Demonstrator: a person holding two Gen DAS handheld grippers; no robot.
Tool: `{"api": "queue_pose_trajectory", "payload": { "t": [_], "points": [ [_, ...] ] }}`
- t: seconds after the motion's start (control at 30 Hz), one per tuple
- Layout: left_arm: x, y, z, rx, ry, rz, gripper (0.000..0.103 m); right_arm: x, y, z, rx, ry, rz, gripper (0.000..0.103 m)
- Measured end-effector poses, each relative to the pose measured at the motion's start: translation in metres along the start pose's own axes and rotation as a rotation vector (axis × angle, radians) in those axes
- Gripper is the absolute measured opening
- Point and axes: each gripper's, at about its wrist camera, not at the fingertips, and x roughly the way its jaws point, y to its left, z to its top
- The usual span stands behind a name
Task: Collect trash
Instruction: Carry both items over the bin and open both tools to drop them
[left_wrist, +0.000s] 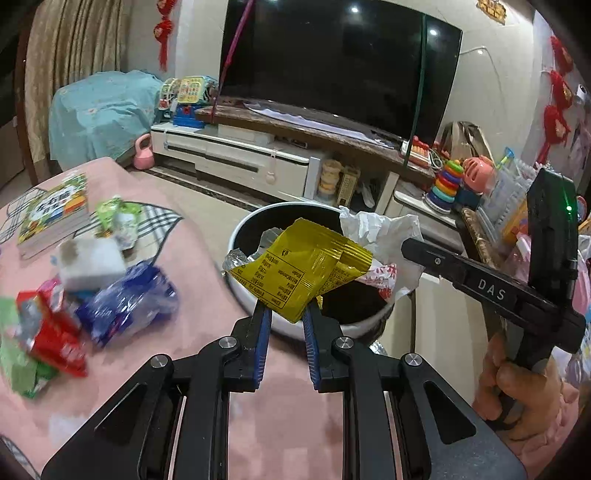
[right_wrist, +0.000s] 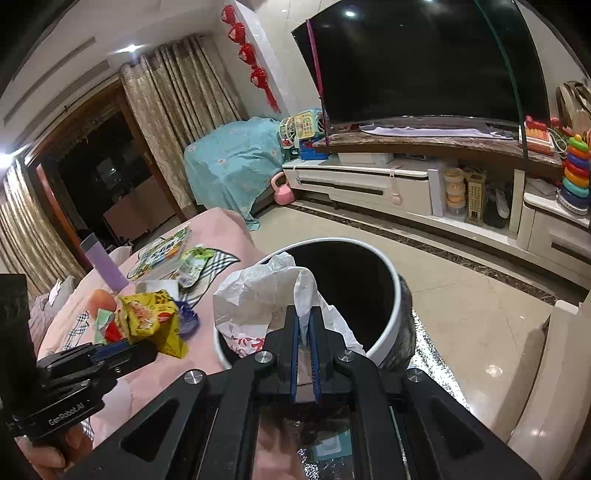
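We are holding a tool in each hand, and both tools are up by the round trash bin (left_wrist: 240, 236). Our left tool (left_wrist: 286, 314) is pinching a yellow snack wrapper (left_wrist: 299, 269) by its bottom corner, with its blue pads (left_wrist: 263, 332) squeezed close on the wrapper. The wrapper is hanging in the air right by the near rim of the bin, and part of it is over the dark inside. In the right wrist view the same yellow wrapper (right_wrist: 155, 321) is showing at the tip of the left tool (right_wrist: 122, 349), over the pink counter (right_wrist: 221, 229) just left of the bin (right_wrist: 391, 295). Our right tool (right_wrist: 304, 317) is closed tight on the edge of a white plastic bag (right_wrist: 251, 295), and the bag is draping over the rim of the bin. In the left wrist view the right tool (left_wrist: 410, 245) is reaching in from the right side and touching the white bag (left_wrist: 384, 229). More trash is lying on the pink counter (left_wrist: 207, 295) to the left: a blue packet (left_wrist: 125, 302), a red packet (left_wrist: 55, 332), a green packet (left_wrist: 22, 365) and a white block (left_wrist: 92, 262), all a bit blurry. A stack of books (left_wrist: 55, 214) and a green and white pouch (left_wrist: 118, 218) are sitting farther back on the counter. A big dark TV (left_wrist: 332, 62) is standing behind the bin.
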Motion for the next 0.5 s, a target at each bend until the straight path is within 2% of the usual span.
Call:
{"api": "queue_pose_trajectory", "payload": {
  "t": [0.2, 0.5],
  "points": [
    [0.037, -0.008, 0.017, 0.017, 0.057, -0.009, 0.016, 0.012, -0.017, 0.009, 0.016, 0.026, 0.001, 0.006],
    [0.077, -0.007, 0.024, -0.008, 0.135, -0.028, 0.017, 0.037, -0.025, 0.020, -0.023, 0.074, -0.006, 0.010]
  ]
}}
